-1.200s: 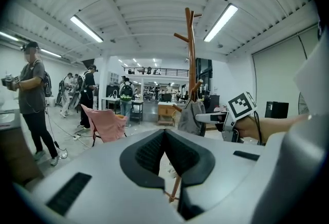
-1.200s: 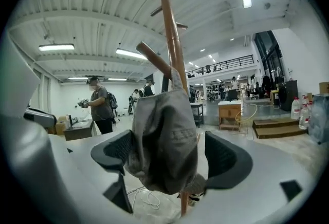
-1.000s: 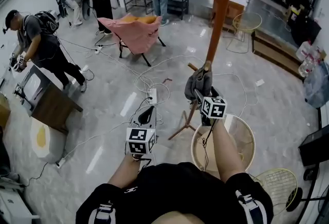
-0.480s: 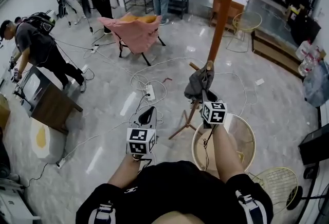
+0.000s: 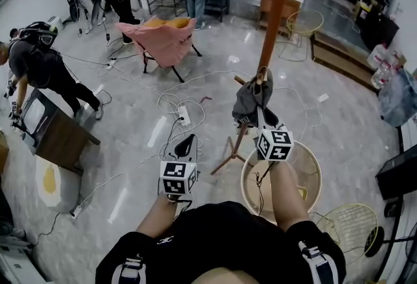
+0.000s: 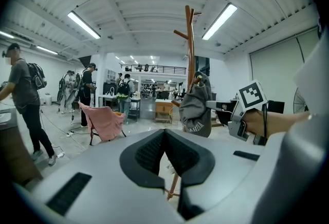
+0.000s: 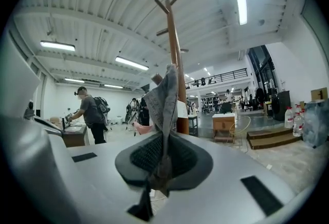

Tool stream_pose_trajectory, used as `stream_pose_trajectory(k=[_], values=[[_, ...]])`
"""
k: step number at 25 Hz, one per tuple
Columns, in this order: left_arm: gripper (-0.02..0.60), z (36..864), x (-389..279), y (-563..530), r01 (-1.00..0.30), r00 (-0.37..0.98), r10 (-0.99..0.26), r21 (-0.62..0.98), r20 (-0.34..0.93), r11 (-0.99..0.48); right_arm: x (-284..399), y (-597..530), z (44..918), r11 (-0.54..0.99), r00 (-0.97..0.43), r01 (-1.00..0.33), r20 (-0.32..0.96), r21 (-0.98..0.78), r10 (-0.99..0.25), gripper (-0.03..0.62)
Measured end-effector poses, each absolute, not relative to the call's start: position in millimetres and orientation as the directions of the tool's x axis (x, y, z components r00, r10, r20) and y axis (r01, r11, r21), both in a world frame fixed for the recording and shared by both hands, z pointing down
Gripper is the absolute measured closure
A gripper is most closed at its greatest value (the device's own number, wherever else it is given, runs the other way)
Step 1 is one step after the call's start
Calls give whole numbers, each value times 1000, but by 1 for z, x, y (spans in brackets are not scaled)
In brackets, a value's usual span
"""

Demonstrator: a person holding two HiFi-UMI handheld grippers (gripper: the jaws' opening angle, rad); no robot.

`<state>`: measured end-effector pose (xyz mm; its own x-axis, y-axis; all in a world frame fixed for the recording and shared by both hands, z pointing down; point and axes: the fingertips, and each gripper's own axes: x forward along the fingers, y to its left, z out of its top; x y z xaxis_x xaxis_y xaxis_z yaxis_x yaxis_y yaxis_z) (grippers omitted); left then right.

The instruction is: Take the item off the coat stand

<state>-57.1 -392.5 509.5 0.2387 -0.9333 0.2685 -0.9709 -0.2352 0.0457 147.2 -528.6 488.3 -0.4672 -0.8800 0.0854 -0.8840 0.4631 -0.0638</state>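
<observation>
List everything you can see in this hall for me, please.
coat stand: one, brown wood, mid-floor
grey garment: one, grey, on a low peg of the stand
folding chair: one, pink, back left of stand
round basket: one, cream, floor by stand's foot
power strip: one, white, floor, among cables
table: one, dark brown, far left
people: at least four, dark clothes, left and back
left gripper: one, grey, shut, empty
right gripper: one, grey, shut on the grey garment

Shiny grey stone-look floor [image 5: 339,139], white power strip [image 5: 184,115] with cables mid-room, pink fabric folding chair [image 5: 166,42] at 11 o'clock, dark brown wooden table [image 5: 62,139] at 9, long ceiling tube lights [image 6: 85,25].
</observation>
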Motion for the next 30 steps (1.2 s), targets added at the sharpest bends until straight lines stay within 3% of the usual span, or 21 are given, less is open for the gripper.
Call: stream_pose_trajectory(k=[7,13,30], values=[[569,506,-50,-398,-962,273,-925,49,266,-270,141,-498,429,519,-517,-853,-36,-64,-855,553],[569,510,-44,-401,-952,304,-914,54,269,-301,137,-465,417,560,-556,-826,-67,-64,-829,553],[569,516,-37,-402,-931,363,-891,57,274,-361,131,-410,507,551,-568,-819,89,-160,-818,553]])
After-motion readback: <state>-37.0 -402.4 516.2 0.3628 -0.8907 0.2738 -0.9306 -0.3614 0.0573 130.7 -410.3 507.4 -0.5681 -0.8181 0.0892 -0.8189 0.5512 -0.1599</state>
